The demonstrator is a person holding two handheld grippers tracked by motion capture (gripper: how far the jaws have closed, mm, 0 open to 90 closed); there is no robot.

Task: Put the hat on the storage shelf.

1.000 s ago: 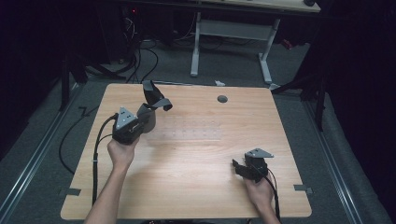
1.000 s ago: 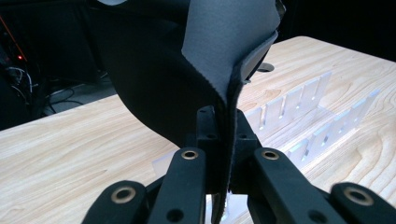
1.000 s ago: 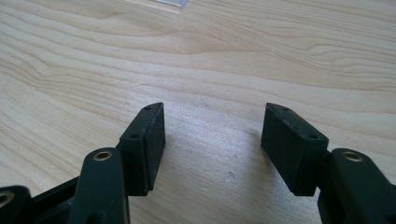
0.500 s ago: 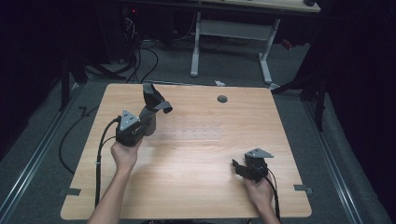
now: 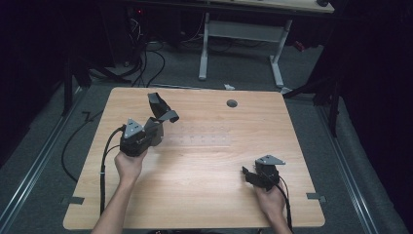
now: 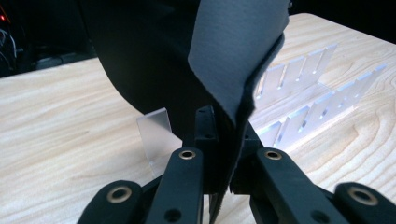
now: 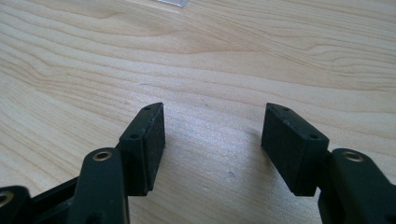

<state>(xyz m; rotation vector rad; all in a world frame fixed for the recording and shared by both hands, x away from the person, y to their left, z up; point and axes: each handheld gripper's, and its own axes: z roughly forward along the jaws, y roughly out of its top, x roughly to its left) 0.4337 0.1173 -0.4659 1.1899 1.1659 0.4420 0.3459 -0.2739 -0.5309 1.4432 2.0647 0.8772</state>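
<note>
Between left tongs (image 6: 224, 163): unmarked dark sheet (image 6: 238, 56)

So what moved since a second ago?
Hardly anything. The left gripper has drifted a little toward the person, still shut on the dark floppy sheet held above the clear slotted rack. The right gripper stayed open and low over the wooden table.

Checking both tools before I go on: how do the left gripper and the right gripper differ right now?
The left gripper has its jaws shut on a dark grey sheet; the right gripper has its jaws open with nothing between them. The left is at the table's far left by a clear slotted rack; the right is at the near right over bare wood. Both have black jaws and a trailing cable.
</note>
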